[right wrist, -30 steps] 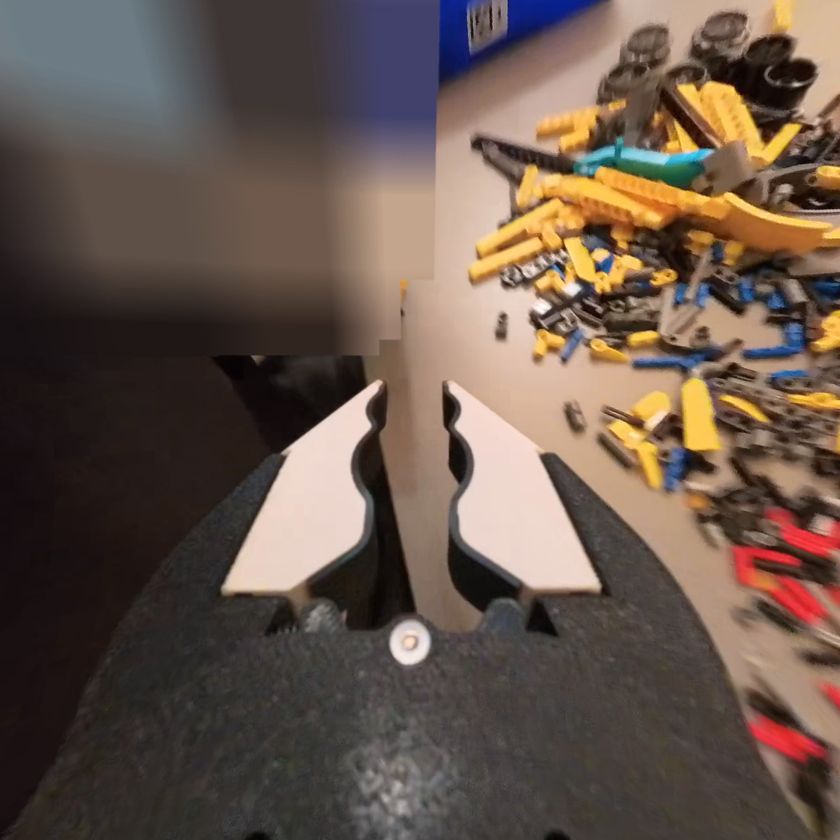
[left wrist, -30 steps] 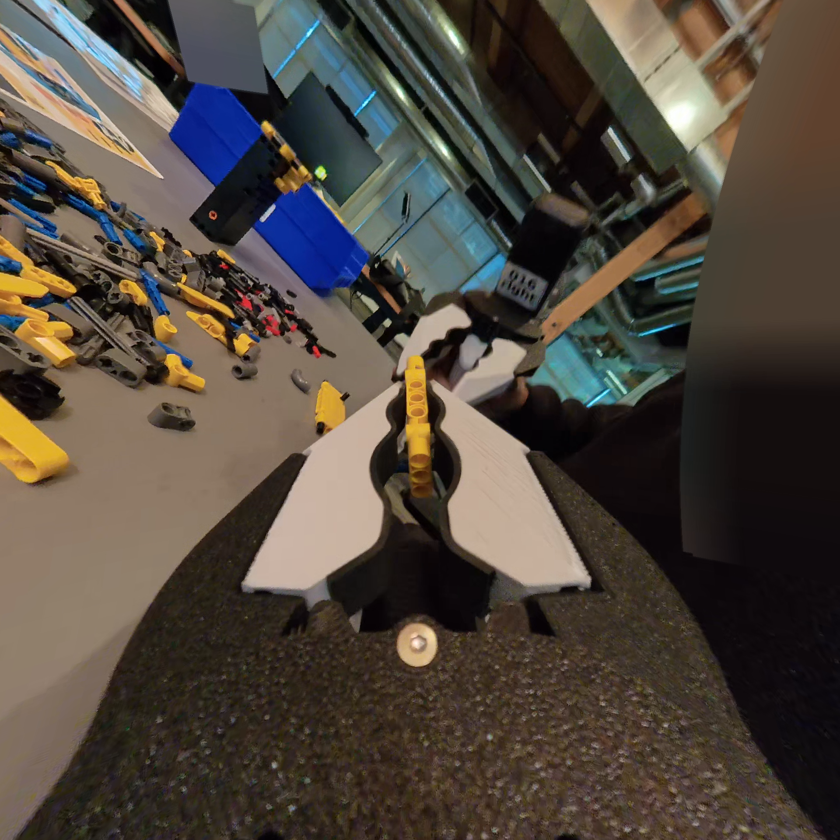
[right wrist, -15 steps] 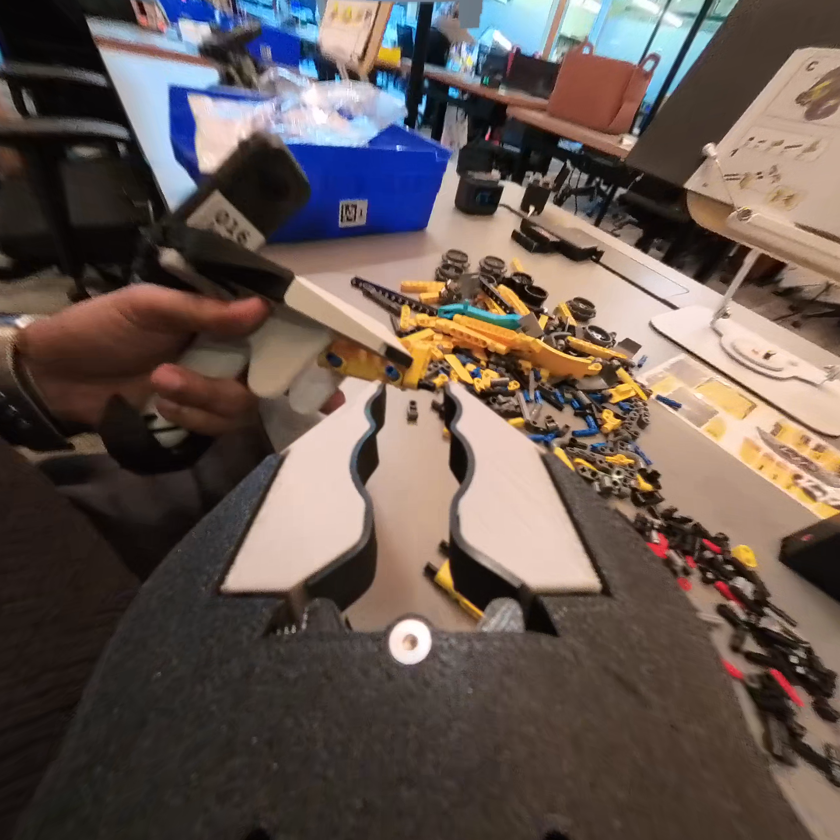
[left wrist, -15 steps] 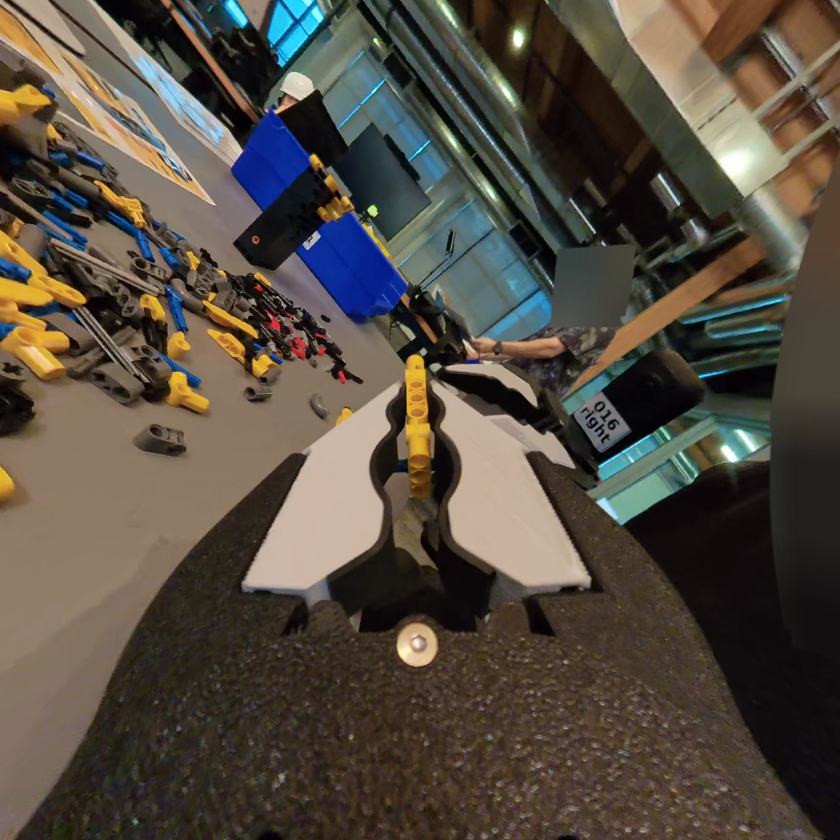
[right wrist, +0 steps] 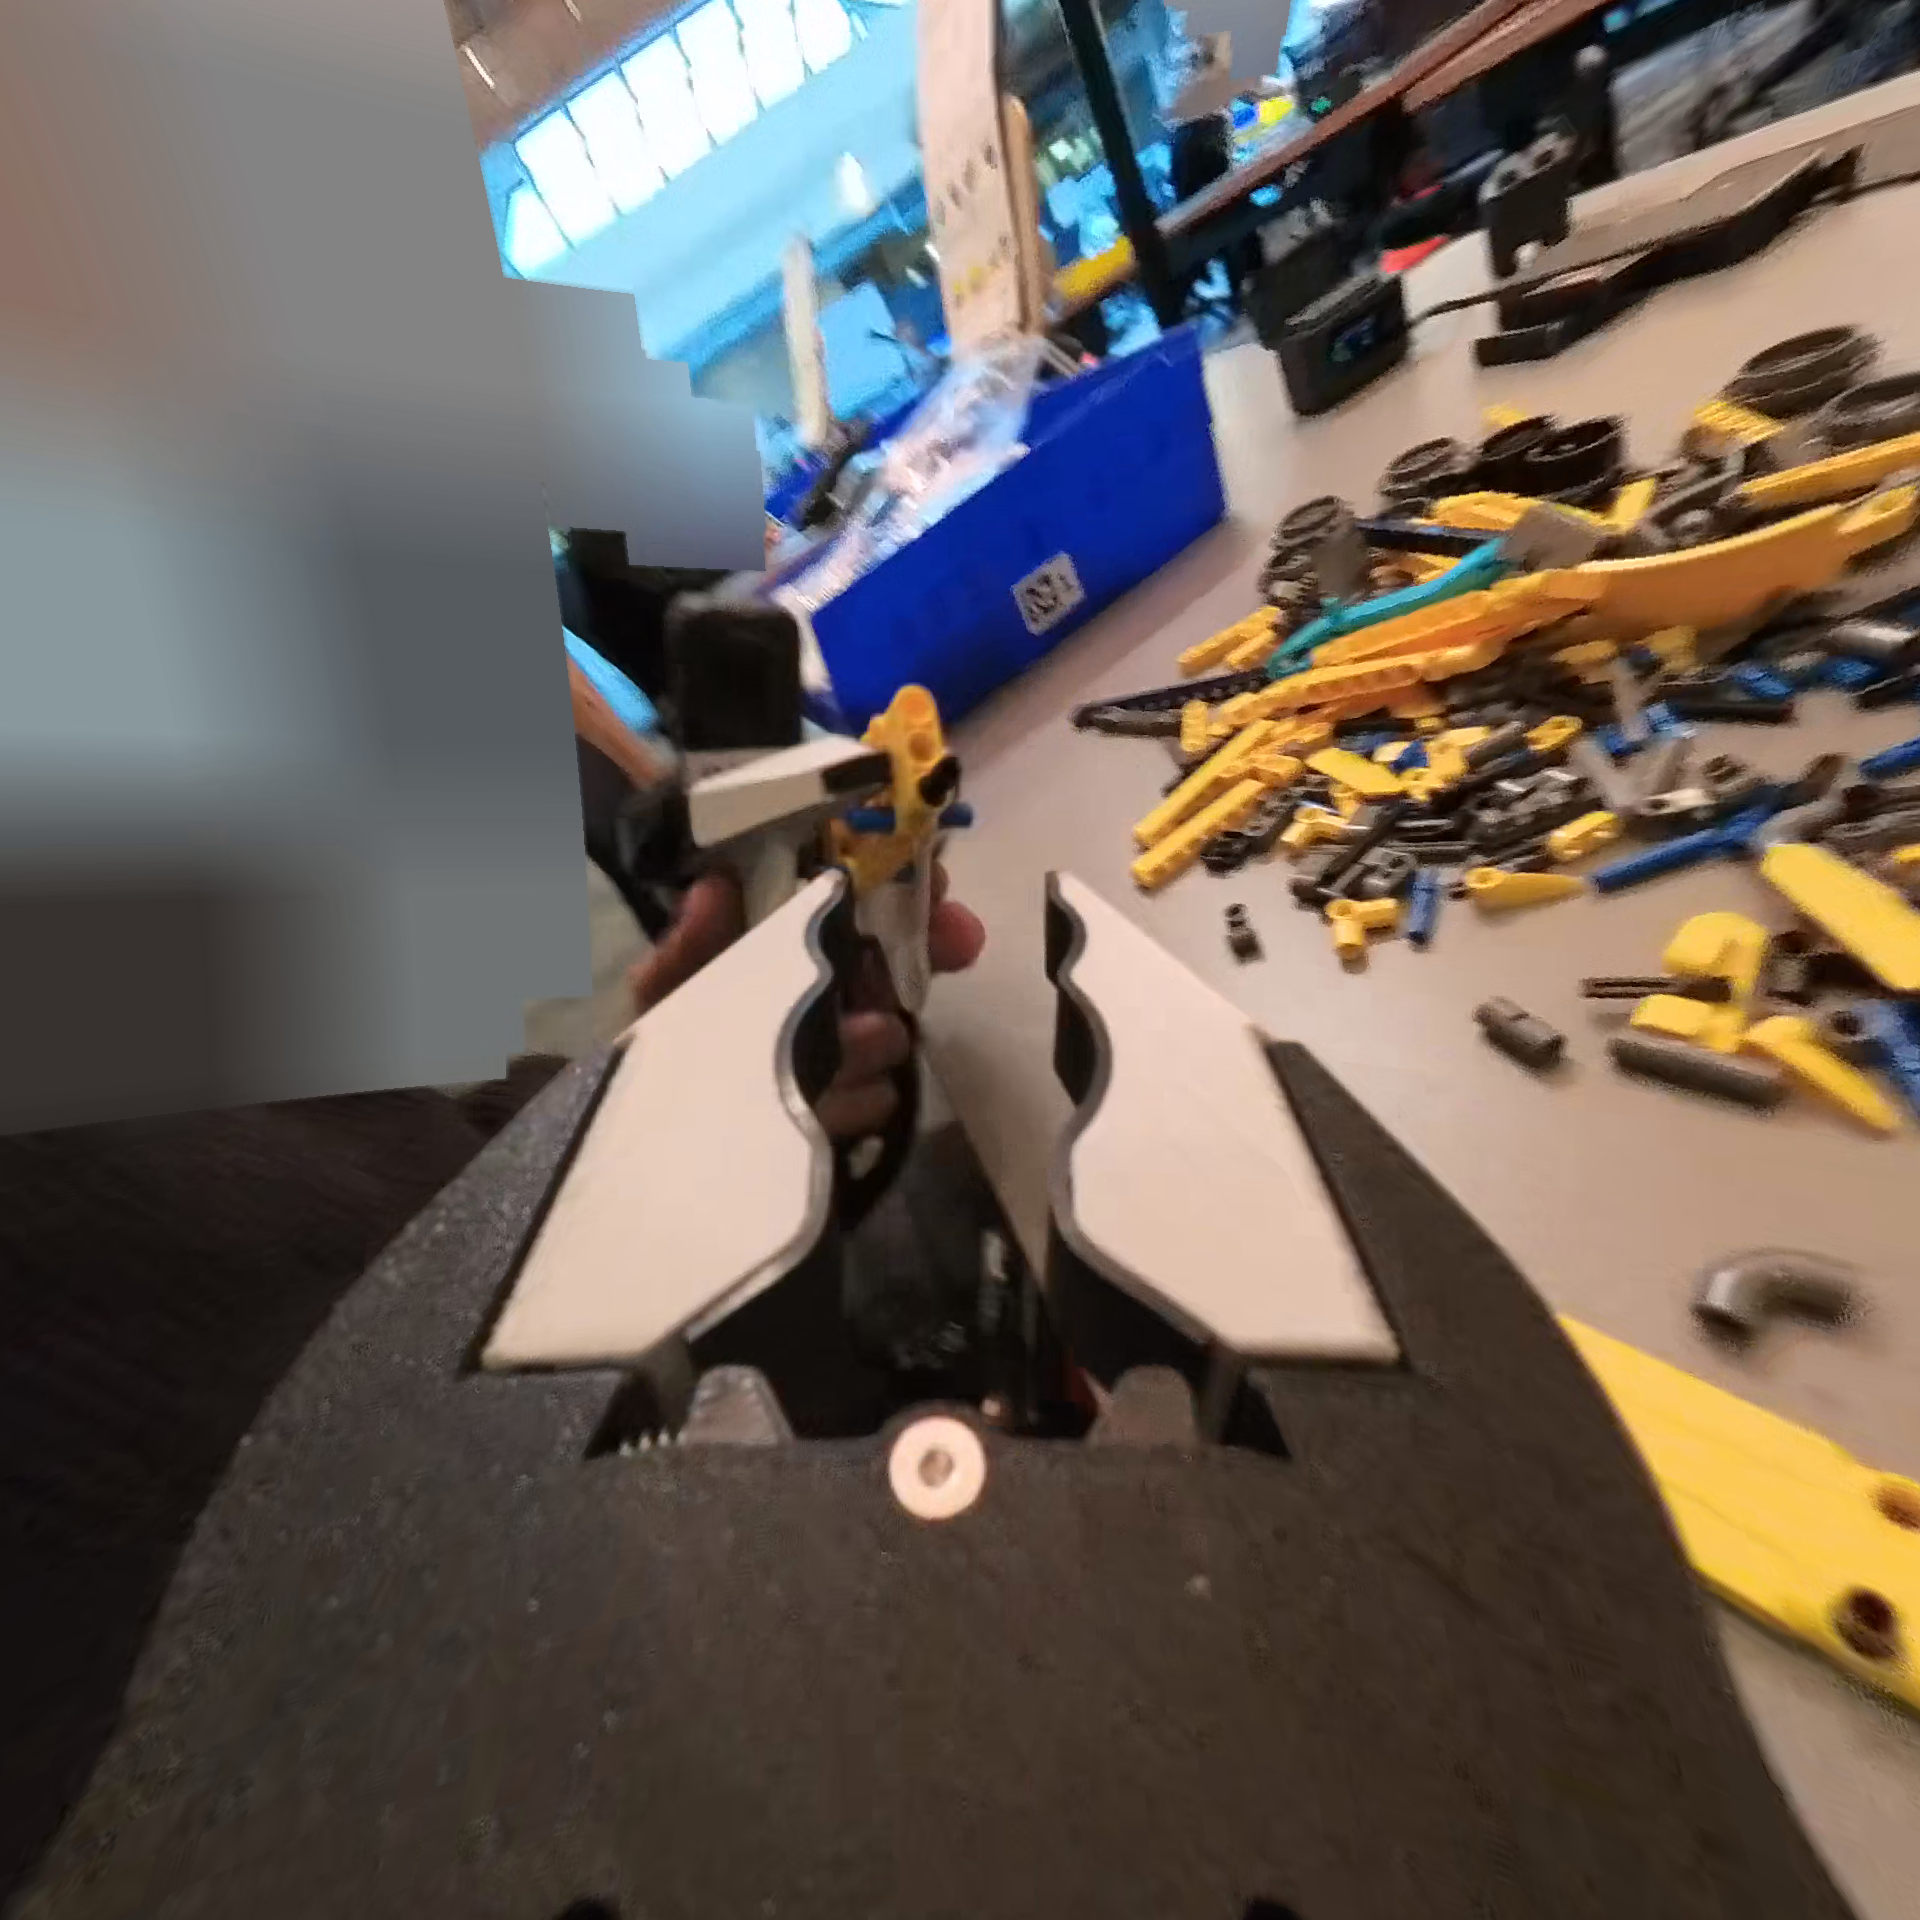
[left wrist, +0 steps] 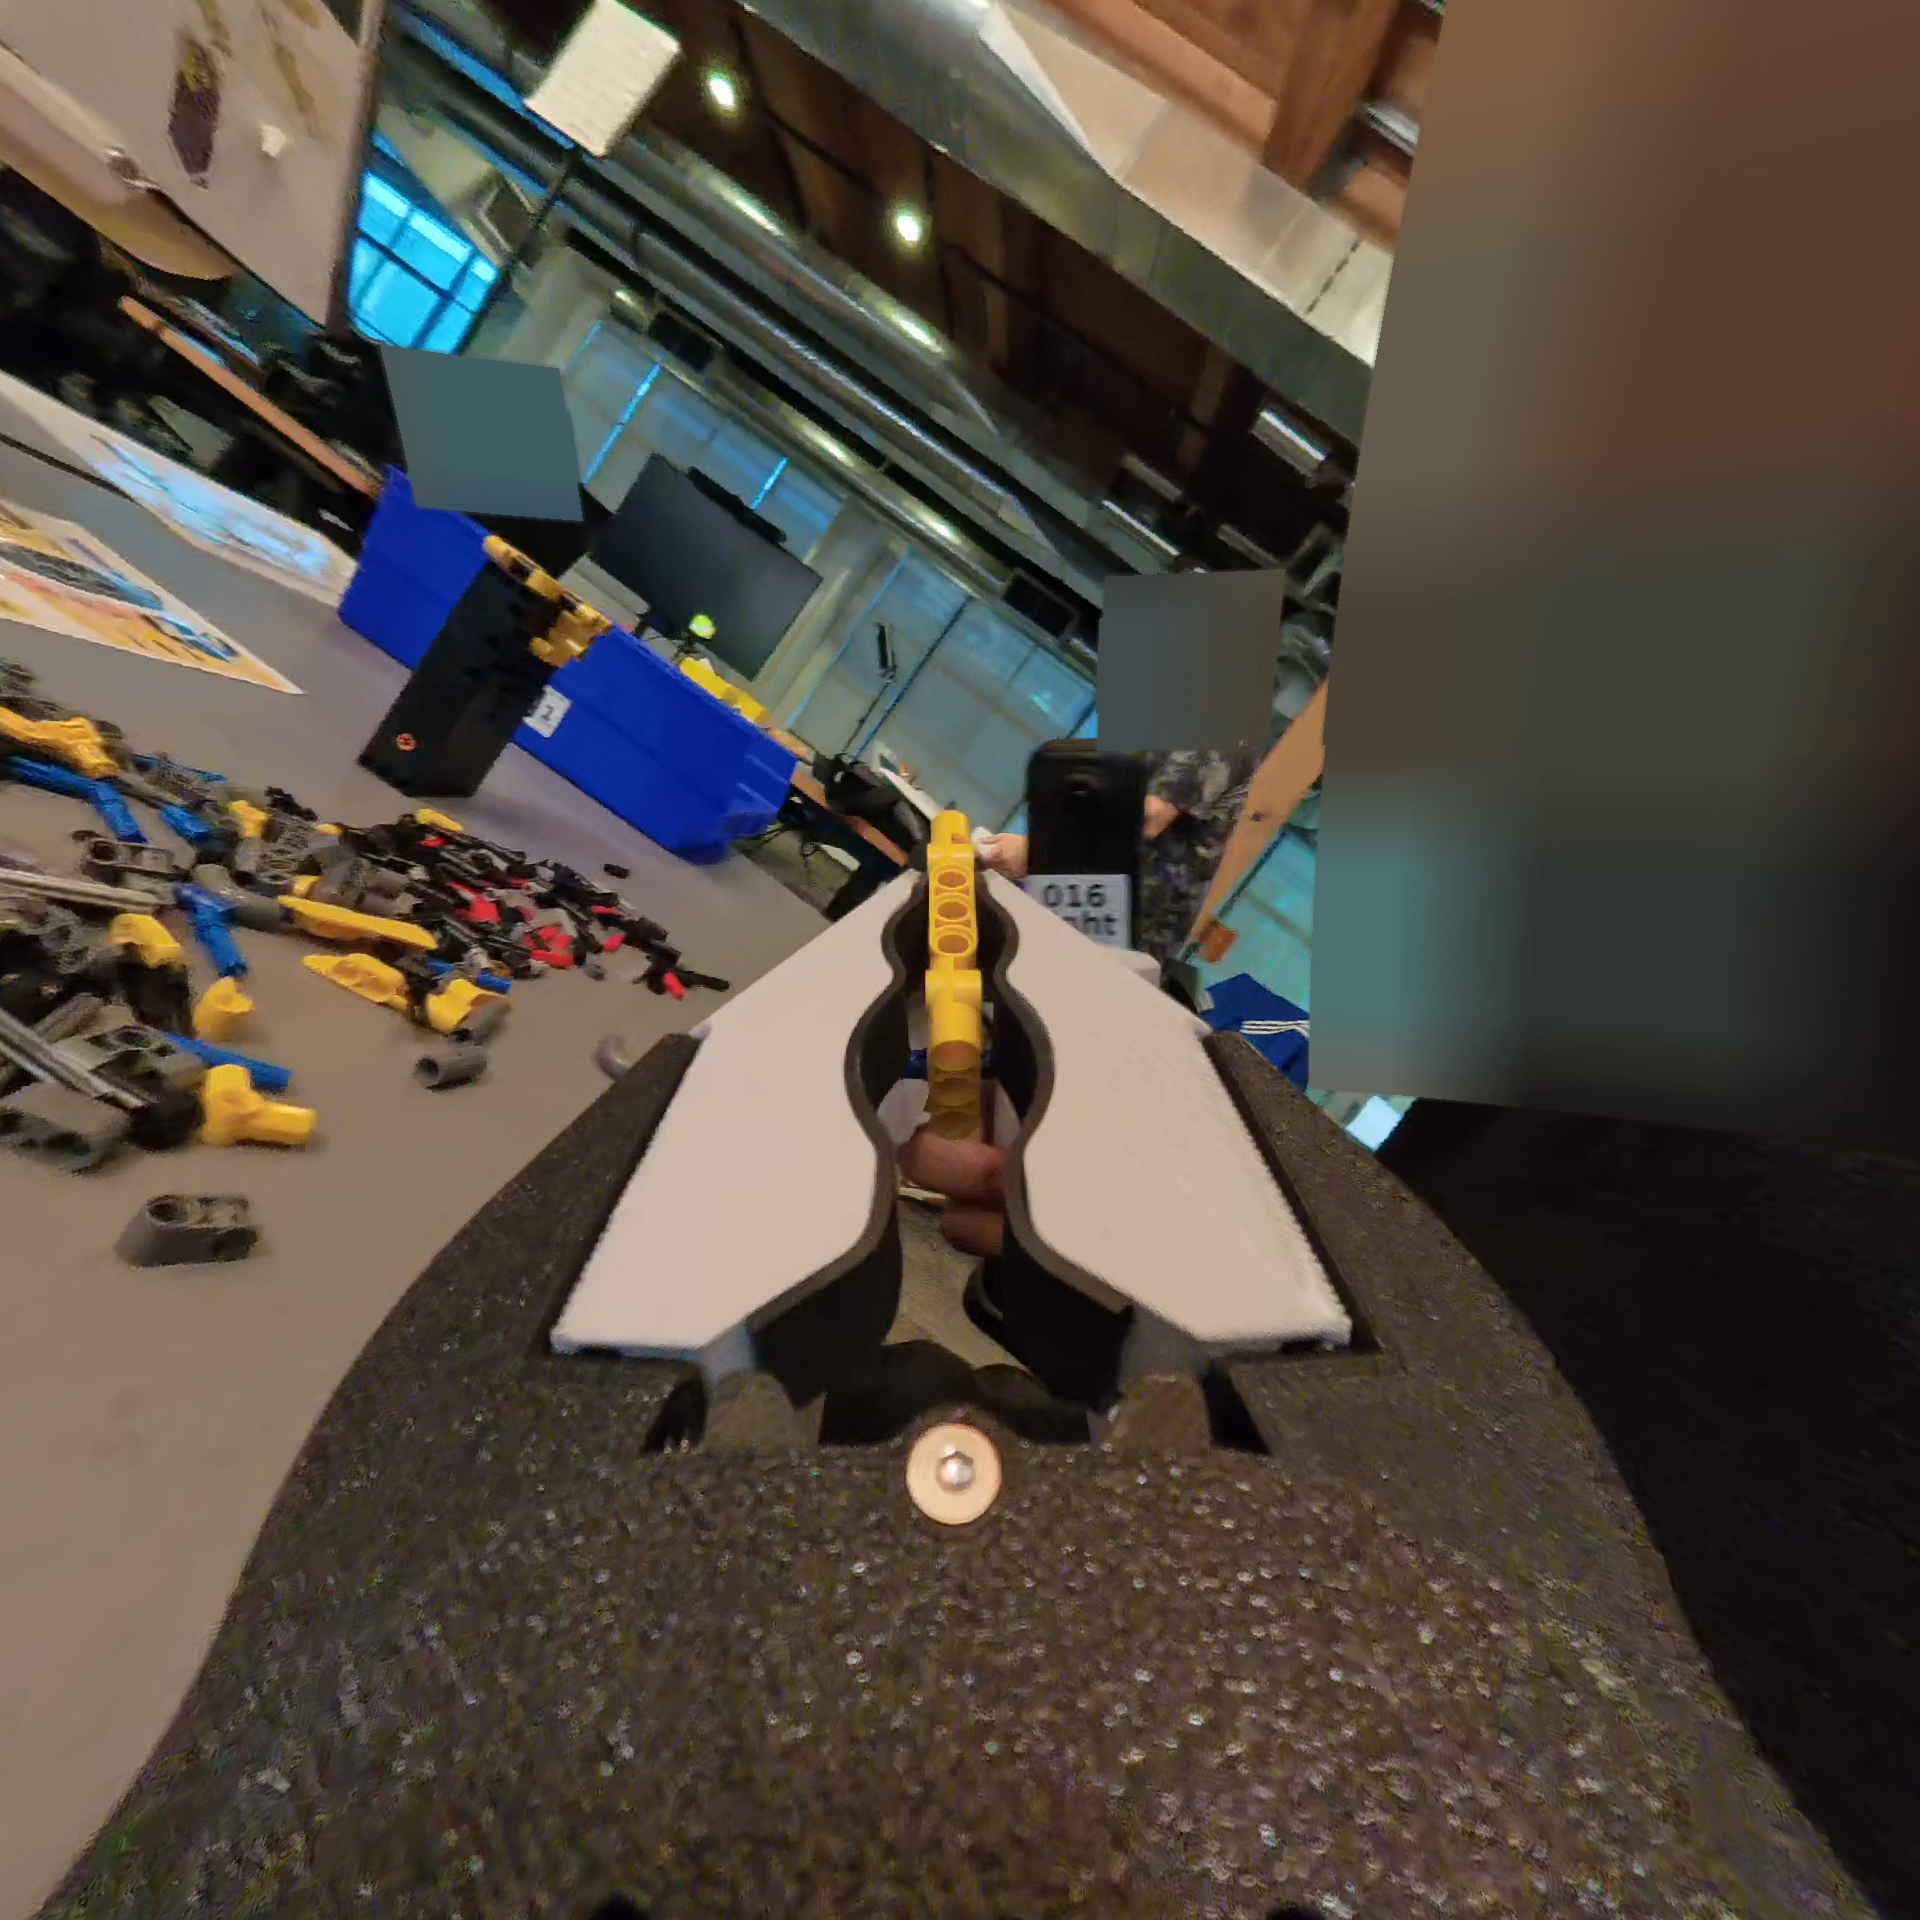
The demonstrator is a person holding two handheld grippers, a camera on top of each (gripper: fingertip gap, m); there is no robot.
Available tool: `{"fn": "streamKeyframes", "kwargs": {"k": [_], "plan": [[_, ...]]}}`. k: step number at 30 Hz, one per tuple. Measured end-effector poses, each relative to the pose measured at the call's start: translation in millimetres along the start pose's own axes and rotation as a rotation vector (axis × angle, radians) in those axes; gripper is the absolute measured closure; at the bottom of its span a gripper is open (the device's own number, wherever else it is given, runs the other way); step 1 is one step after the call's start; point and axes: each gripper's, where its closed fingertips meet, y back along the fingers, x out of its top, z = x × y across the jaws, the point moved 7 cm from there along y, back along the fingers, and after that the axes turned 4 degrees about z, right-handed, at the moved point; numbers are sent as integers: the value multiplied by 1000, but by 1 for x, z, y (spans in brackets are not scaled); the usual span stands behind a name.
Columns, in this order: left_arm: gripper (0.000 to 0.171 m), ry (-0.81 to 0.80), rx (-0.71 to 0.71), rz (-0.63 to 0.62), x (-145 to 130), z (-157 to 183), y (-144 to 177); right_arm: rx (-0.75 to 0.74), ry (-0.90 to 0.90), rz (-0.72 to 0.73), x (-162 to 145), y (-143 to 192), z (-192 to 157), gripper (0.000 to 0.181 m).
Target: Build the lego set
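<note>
1. The left gripper [left wrist: 951, 914], raised above the grey table [left wrist: 135, 1382], clenched a yellow holed beam [left wrist: 951, 966] with blue pins.
2. The right gripper [right wrist: 940, 899] stood released, empty, facing it.
3. Loose bricks [right wrist: 1455, 717] littered the table.
4. A blue bin [right wrist: 1029, 551] and windows lay beyond.
</note>
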Motion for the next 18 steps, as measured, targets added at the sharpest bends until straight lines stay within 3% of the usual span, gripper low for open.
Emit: {"fn": "streamKeyframes", "kwargs": {"k": [4,7,10,18], "plan": [[165,8,-15,8,-2,1,-1,116,-97,61,8,4,-2,145],[165,25,-41,10,-3,4,-3,91,-13,20,4,0,-5,145],[165,39,-60,4,-6,5,-4,105,3,47,5,-1,-8,157],[162,112,-43,-20,-5,-3,-2,62,76,47,10,4,-3,158]]}}
